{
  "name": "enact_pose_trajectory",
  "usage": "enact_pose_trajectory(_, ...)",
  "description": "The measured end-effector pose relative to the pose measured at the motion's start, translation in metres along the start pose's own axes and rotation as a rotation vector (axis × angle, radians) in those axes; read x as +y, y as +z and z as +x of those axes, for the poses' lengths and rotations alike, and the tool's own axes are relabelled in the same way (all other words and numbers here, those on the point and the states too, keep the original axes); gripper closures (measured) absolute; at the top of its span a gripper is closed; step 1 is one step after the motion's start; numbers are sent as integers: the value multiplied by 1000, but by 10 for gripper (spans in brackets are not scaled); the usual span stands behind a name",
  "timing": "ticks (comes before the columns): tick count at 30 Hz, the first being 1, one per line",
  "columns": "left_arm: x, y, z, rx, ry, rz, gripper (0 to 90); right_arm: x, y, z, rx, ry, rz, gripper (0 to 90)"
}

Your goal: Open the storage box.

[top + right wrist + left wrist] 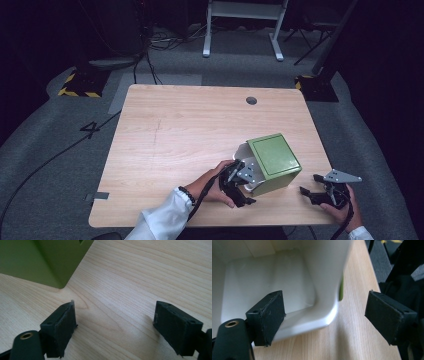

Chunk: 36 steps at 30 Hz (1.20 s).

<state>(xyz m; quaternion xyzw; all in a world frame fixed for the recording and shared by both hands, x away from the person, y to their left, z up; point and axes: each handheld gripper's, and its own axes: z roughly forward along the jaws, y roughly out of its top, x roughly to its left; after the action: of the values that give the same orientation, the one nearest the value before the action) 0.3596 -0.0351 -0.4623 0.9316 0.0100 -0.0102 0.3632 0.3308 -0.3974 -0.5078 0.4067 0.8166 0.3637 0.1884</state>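
Left gripper [239, 181] fingers straddle the green box's [274, 156] open rim; right gripper [320, 192] fingers apart over bare table [190, 125].

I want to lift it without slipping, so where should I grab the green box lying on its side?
Grip the green box with white inside by its thin side wall at the open mouth, from the left: the left gripper already straddles that wall, one of its fingers inside.

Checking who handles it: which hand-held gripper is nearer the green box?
Left hand-held gripper, jaws open astride the green box wall; the right hand-held gripper waits apart beside it.
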Motion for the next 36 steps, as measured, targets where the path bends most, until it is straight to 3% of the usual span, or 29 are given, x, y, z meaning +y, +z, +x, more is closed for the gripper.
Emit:
enact_pose_trajectory(6, -12, -11, 1, 7, -39, -24, 200, 0, 0, 0, 0, 0, 0, 181)
enact_pose_trajectory(8, -19, -16, 2, 12, -54, -46, 240, 0, 0, 0, 0, 0, 0, 181)
enact_pose_trajectory(15, -35, -28, 2, 34, -92, -42, 375, 0, 0, 0, 0, 0, 0, 181)
enact_pose_trajectory(24, -40, -32, -3, 27, -77, -24, 430, 0, 0, 0, 0, 0, 0, 181)
enact_pose_trajectory(36, -53, -42, -7, 14, -89, -29, 439, 0, 0, 0, 0, 0, 0, 181)
